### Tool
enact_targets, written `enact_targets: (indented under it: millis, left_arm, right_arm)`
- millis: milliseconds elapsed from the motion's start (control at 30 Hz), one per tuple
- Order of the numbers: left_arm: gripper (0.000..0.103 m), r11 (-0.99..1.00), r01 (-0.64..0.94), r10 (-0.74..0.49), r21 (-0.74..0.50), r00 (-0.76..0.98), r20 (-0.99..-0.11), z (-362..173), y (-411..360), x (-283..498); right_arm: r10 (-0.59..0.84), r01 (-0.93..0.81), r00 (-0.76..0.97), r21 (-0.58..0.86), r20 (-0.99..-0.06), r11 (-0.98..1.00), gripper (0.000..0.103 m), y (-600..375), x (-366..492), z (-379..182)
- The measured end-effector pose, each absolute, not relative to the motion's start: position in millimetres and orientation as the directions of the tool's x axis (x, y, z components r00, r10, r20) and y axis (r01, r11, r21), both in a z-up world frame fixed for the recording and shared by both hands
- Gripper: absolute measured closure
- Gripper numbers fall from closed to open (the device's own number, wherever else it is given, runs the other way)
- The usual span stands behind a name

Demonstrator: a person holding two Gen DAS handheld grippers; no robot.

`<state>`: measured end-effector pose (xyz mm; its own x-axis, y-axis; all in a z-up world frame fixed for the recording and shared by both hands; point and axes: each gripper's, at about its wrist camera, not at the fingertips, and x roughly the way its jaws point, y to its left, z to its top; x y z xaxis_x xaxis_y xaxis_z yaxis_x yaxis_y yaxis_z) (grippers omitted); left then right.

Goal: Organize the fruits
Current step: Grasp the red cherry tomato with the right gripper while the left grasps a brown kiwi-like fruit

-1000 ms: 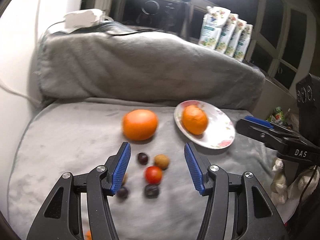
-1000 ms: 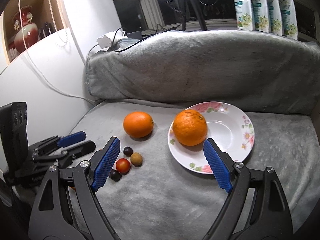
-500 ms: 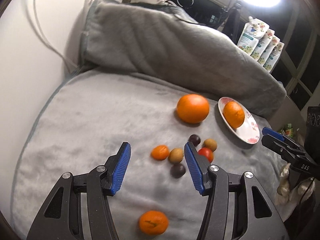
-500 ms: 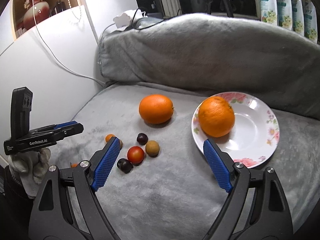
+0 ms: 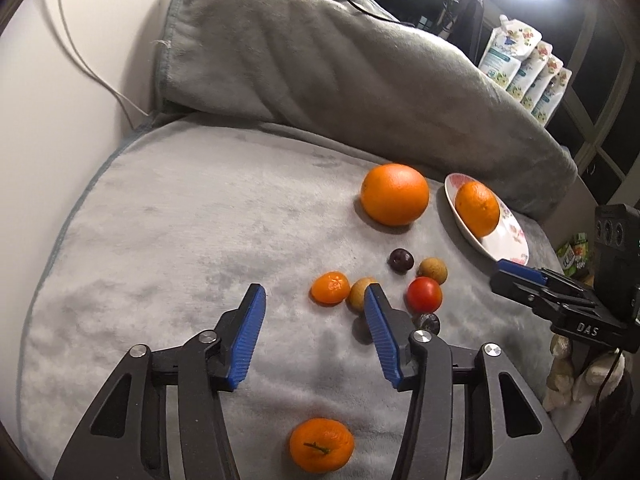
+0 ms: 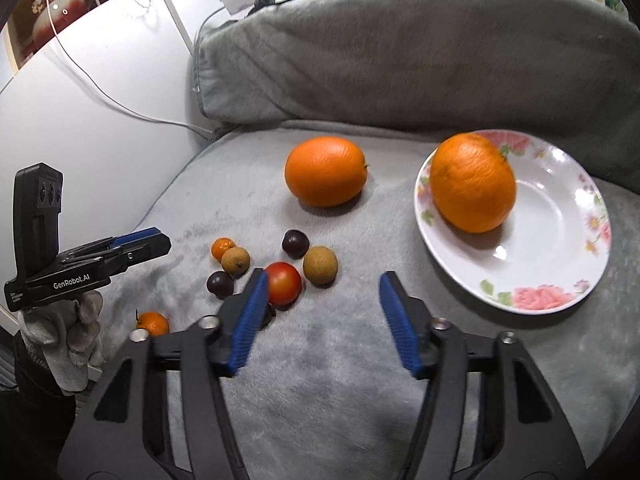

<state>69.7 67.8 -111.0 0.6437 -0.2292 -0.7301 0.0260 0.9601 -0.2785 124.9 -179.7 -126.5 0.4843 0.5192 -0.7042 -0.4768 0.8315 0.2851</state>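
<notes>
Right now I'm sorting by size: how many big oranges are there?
2. One big orange sits on the plate; the other big orange lies on the grey blanket left of the plate. None seems hidden.

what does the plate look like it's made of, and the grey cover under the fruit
Plate: probably glazed ceramic or porcelain, though melamine can't be ruled out. It is white and glossy, with bright light reflections and printed pink flowers on the rim.
Grey cover: looks like soft plush fleece fabric, matte, with a short nap that shows brushed streaks and folds.
</notes>
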Motion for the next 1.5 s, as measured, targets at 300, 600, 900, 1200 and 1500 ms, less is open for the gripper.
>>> enact_targets:
  millis: [300,600,900,1200,1500]
  left_arm:
    - [0.066,0.964,0.1,-0.254,-0.245,0.609,-0.751,-116,50,75]
    - [0.073,0.964,0.201,-0.26,-0.174,0.573,-0.778,-117,25,86]
    - [0.077,0.955,0.287,-0.226,-0.076,0.534,-0.815,-124,10,98]
    - [0.077,0.941,0.337,-0.207,-0.032,0.496,-0.843,-131,2,105]
    - [0.082,0.934,0.356,-0.182,0.004,0.487,-0.854,-136,-5,114]
  right_arm:
    - [0.562,-0.506,0.398,0.337,-0.725,0.794,0.057,-162,129,-141]
    - [0.619,-0.462,0.309,0.455,-0.722,0.761,0.06,-156,143,-162]
    - [0.65,-0.404,0.244,0.534,-0.72,0.743,0.06,-155,153,-172]
    - [0.657,-0.402,0.237,0.543,-0.716,0.737,0.06,-153,157,-173]
    - [0.663,-0.411,0.228,0.547,-0.713,0.73,0.066,-149,158,-173]
